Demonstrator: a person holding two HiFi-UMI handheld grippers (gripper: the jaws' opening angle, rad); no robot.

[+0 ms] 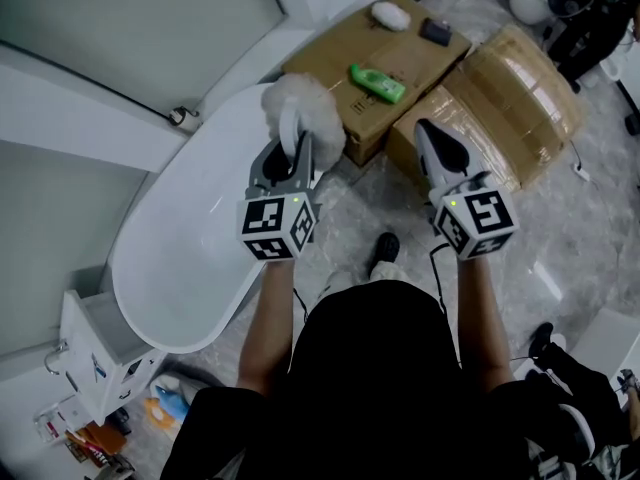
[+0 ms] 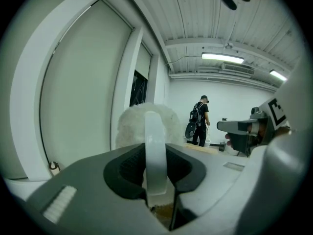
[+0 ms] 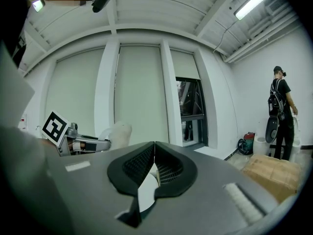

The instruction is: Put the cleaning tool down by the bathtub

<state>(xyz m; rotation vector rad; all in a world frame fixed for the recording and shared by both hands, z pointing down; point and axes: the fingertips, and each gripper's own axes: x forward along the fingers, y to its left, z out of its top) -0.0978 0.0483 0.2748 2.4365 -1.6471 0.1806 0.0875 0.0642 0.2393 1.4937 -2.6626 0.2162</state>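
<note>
The cleaning tool (image 1: 305, 103) has a fluffy white head on a flat white handle. My left gripper (image 1: 295, 150) is shut on that handle and holds the tool upright over the right rim of the white bathtub (image 1: 180, 258). In the left gripper view the handle (image 2: 155, 146) stands clamped between the dark pads, with the fluffy head (image 2: 129, 126) behind it. My right gripper (image 1: 432, 136) hangs shut and empty over the floor beside the cardboard boxes. In its own view the right gripper (image 3: 154, 153) has its jaws closed together with nothing in them.
Two cardboard boxes (image 1: 400, 43) (image 1: 520, 88) stand to the right of the tub, with a green object (image 1: 378, 82), a white puff (image 1: 390, 13) and a dark item (image 1: 435, 31) on top. A white cabinet (image 1: 100, 358) stands by the tub's near end. A person (image 3: 279, 111) stands far off.
</note>
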